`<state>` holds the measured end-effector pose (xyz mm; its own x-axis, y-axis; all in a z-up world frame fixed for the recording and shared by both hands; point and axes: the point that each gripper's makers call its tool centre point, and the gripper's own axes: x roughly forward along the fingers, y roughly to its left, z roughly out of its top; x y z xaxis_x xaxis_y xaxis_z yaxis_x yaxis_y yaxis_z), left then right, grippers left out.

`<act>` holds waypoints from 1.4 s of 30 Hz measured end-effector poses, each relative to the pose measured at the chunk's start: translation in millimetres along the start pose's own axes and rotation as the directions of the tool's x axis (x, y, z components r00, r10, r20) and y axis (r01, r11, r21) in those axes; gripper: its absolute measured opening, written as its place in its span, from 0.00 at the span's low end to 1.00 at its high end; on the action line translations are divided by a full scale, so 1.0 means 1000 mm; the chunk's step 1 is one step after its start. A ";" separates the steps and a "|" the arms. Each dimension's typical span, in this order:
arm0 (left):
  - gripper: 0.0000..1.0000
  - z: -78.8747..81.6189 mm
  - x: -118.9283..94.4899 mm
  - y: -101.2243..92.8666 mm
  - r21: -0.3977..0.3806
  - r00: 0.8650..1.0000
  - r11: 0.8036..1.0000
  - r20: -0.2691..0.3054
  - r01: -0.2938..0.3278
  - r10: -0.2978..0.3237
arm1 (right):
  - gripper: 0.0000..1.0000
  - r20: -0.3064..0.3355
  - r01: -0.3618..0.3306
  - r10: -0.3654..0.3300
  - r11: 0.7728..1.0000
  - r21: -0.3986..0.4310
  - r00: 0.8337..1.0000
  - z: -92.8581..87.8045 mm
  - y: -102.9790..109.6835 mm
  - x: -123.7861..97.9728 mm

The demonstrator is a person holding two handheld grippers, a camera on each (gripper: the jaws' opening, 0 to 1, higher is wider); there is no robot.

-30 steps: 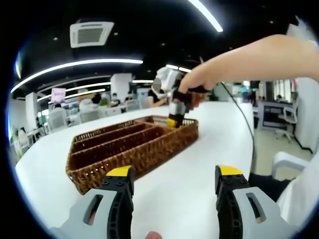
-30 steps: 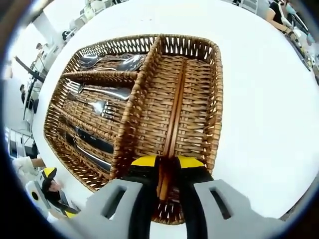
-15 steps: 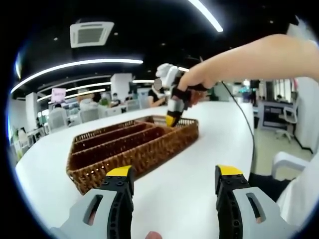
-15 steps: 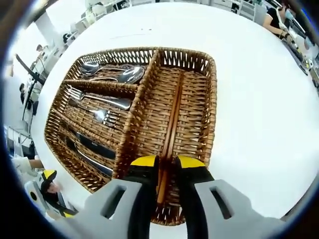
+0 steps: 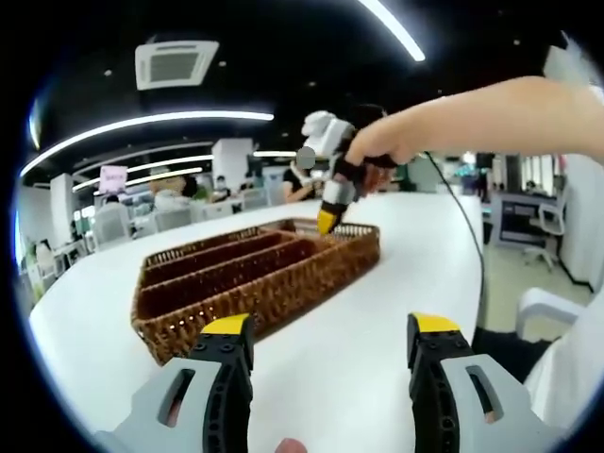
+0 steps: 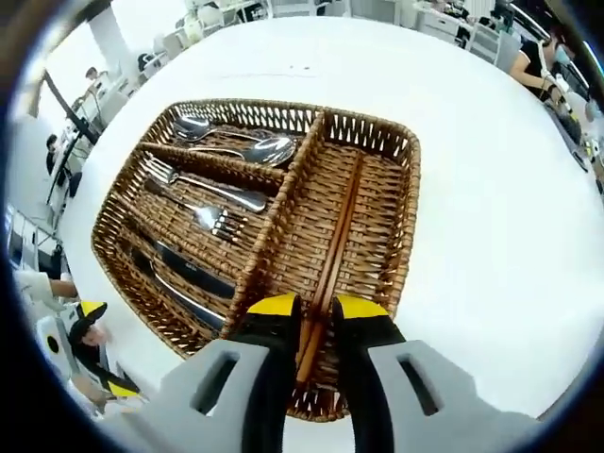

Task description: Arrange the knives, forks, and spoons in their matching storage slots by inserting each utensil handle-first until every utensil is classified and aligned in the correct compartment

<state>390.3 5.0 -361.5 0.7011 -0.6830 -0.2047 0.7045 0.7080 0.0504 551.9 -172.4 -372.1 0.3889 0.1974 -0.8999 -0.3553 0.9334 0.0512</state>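
Since the earlier frames the right gripper (image 6: 316, 307) had lifted higher above the wicker basket (image 6: 401, 222), its jaws still pinching a pair of brown chopsticks (image 6: 332, 247) lying in the wide compartment; the left gripper (image 5: 330, 342) had stayed low over the white table (image 5: 396, 274), jaws spread with nothing between them; the basket held two spoons (image 6: 236, 142), two forks (image 6: 203, 193) and two knives (image 6: 184, 274), each kind in its own slot, left of the right gripper's tips.
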 end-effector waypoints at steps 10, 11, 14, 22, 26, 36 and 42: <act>0.66 0.003 -0.004 0.007 -0.009 1.000 1.000 0.011 -0.023 0.023 | 0.14 0.035 -0.009 0.013 0.995 -0.099 0.999 -0.002 0.007 -0.011; 0.66 0.003 -0.004 0.008 -0.011 1.000 1.000 0.012 -0.025 0.025 | 0.14 0.047 -0.012 0.017 0.995 -0.102 0.999 -0.001 0.008 -0.013; 0.66 0.003 -0.006 0.012 -0.017 0.999 0.999 0.013 -0.032 0.033 | 0.14 0.057 -0.033 0.040 0.992 -0.123 0.998 -0.003 0.012 -0.014; 0.66 0.002 -0.010 0.019 -0.026 0.999 0.998 0.014 -0.052 0.053 | 0.16 0.089 -0.005 0.028 0.969 -0.247 0.996 0.002 0.014 -0.020; 0.66 0.000 -0.011 0.024 -0.030 0.998 0.998 0.009 -0.063 0.063 | 0.16 0.098 0.031 0.006 0.928 -0.370 0.995 0.002 0.009 -0.023; 0.66 -0.003 -0.013 0.028 -0.036 0.997 0.997 0.008 -0.075 0.075 | 0.21 0.157 0.006 0.062 0.917 -0.399 0.986 0.002 0.017 -0.024; 0.66 -0.007 -0.016 0.031 -0.035 0.996 0.996 -0.003 -0.085 0.085 | 0.21 0.172 0.016 0.067 0.898 -0.441 0.983 -0.011 0.024 -0.027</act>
<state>400.5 38.9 -363.2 0.7582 -0.6198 -0.2026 0.6379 0.7694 0.0337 523.7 -158.1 -351.4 0.5047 0.3086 -0.8063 -0.6874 0.7087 -0.1590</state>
